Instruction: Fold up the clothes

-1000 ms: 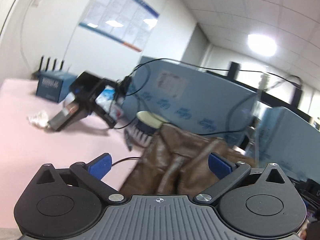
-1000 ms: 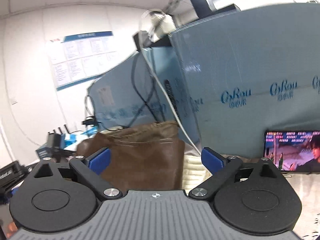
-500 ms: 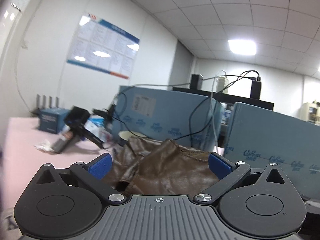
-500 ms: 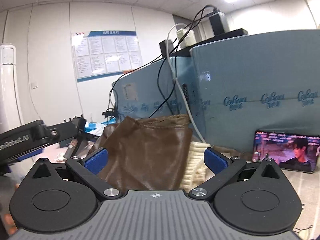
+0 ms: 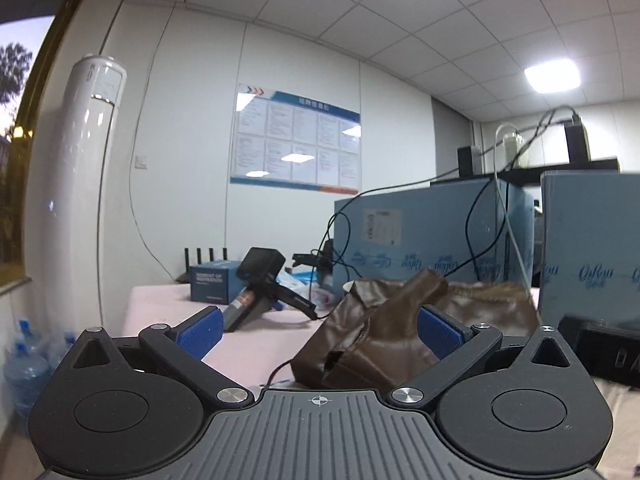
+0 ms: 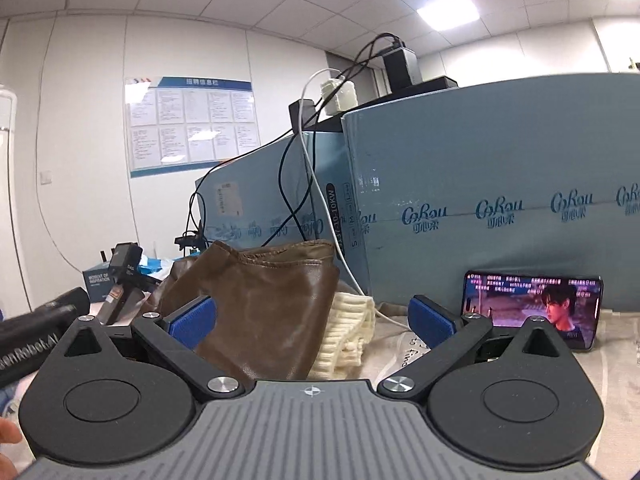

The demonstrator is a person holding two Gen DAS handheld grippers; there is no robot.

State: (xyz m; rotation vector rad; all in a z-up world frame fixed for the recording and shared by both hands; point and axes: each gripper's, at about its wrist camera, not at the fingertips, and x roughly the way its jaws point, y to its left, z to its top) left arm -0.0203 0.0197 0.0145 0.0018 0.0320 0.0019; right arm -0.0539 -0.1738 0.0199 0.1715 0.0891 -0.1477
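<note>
While white walls and a grid of ceiling tiles [image 5: 460, 32] enclose the room, the largest things on the table are tall blue cartons [image 6: 500, 200] printed with a repeated logo, standing along its far edge with black and white cables [image 6: 304, 184] draped over them. A blue-framed notice board [image 5: 296, 148] hangs on the wall, and a glossy white cylindrical air conditioner [image 5: 76, 200] stands left of the pale pink table [image 5: 160, 304].

Heaped in front of the cartons lies the brown leather garment [image 6: 264, 312], smooth and shiny, stitched along its hem and crumpled into soft folds. A cream ribbed knit piece [image 6: 348, 336] sits just beside it, touching its right side. Right of that, a phone [image 6: 532, 312] leans on its long edge against a carton, its screen lit.

Both grippers are spread wide and grip nothing: the left gripper [image 5: 320, 326] has the leather between its blue pads [image 5: 200, 328], and the right gripper [image 6: 312, 320] frames the garment and the knit. A black handheld device [image 5: 260, 284] rests on the pink surface by a small blue box [image 5: 212, 282].
</note>
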